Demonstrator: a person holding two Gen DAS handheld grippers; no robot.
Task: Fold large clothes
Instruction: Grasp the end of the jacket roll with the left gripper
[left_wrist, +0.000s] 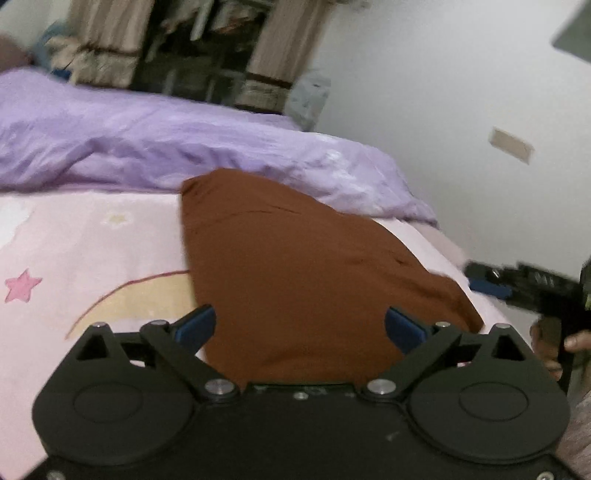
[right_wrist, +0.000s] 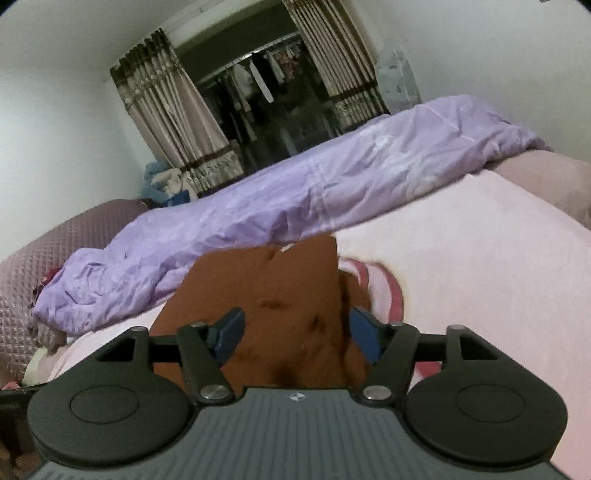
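Observation:
A rust-brown garment (left_wrist: 295, 280) lies folded on the pink bed sheet (left_wrist: 92, 251), reaching from the near edge toward the purple quilt. My left gripper (left_wrist: 300, 328) hovers over its near end, jaws wide open, the blue pads (left_wrist: 195, 326) apart from the cloth. In the right wrist view the same garment (right_wrist: 273, 295) shows a doubled layer with a creased edge. My right gripper (right_wrist: 295, 334) is open, the cloth lying between its blue pads (right_wrist: 364, 338) with no visible pinch. The right gripper (left_wrist: 491, 280) also shows at the left view's right edge, held by a hand (left_wrist: 576, 339).
A crumpled purple quilt (right_wrist: 295, 192) runs across the bed behind the garment. A quilted mauve headboard (right_wrist: 22, 280) stands at the left. Curtains (right_wrist: 166, 110) frame a dark closet of hanging clothes. White wall (left_wrist: 443, 110) borders the bed's right edge.

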